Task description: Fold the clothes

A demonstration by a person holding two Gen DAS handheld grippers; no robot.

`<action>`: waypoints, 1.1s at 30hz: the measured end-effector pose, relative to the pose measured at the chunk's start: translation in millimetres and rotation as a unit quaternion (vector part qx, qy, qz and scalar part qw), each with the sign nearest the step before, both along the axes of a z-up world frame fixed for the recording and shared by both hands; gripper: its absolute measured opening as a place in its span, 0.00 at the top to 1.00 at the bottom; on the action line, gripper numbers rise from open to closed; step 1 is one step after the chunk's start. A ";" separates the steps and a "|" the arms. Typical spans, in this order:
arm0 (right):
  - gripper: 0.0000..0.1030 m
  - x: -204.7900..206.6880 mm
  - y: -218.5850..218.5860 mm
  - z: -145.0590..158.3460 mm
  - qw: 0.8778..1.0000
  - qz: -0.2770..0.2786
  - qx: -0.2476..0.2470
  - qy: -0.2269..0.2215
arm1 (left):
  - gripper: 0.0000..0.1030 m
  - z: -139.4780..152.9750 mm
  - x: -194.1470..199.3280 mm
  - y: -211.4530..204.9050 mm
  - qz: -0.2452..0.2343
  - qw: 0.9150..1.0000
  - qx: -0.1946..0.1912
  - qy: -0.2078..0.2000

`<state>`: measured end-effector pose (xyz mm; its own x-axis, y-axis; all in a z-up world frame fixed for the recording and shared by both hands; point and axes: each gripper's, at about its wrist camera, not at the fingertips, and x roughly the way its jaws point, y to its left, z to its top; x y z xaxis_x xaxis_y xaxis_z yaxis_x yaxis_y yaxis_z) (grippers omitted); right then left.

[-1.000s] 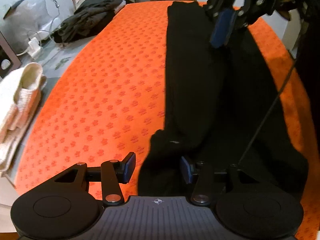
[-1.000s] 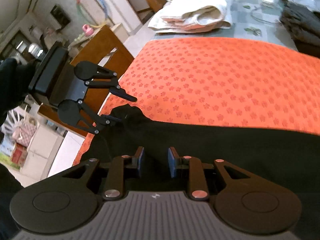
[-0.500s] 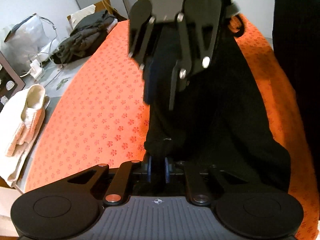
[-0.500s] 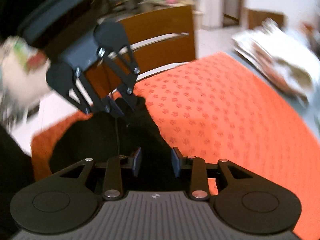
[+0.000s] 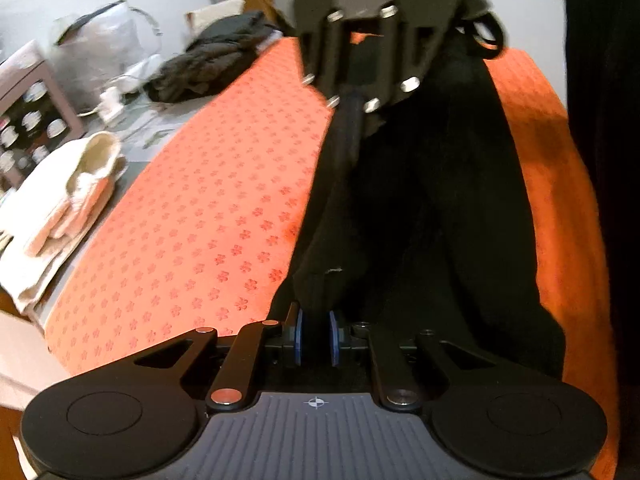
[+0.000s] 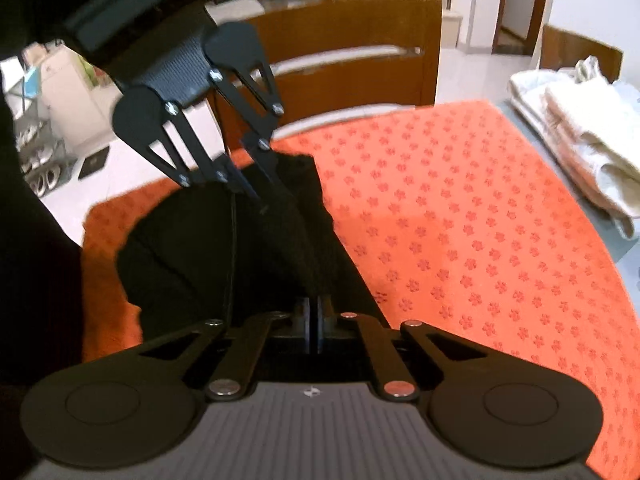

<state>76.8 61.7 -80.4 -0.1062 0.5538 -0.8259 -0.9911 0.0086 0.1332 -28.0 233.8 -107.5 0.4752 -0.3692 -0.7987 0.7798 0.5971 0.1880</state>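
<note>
Where cloth ends, towels [image 6: 580,128] beside.

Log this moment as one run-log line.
step: fold black garment | left tool: shut on garment end | right tool: just closed on garment edge | surface: orange cloth

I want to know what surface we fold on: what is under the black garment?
An orange flower-print cloth lies under the black garment. What the cloth covers is hidden.

Orange cloth [image 5: 208,216], wooden chair [image 6: 352,76], framed picture [image 5: 28,116]
</note>
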 end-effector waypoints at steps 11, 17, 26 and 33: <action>0.99 12.0 -3.8 -3.0 0.997 -0.074 0.020 0.001 | 0.85 -13.3 -9.6 -0.3 0.021 0.999 0.014 0.046; 0.98 27.1 8.9 -58.2 0.988 -0.149 -0.024 -0.024 | 0.84 -17.2 -0.5 14.5 0.082 0.993 -0.018 0.078; 0.91 16.7 -18.2 -31.0 0.976 -0.213 0.026 -0.028 | 0.84 -1.1 2.2 49.8 0.220 0.963 -0.124 0.096; 0.74 -3.2 -60.5 -9.3 0.960 -0.276 0.047 -0.012 | 0.82 35.6 -8.8 38.3 0.252 0.946 -0.198 0.044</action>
<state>73.6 1.2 -89.7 0.2438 0.5919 -0.7683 -0.8415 0.5229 0.1359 -36.8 272.1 -71.8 0.6081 -0.3915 -0.6906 0.3789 0.9076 -0.1810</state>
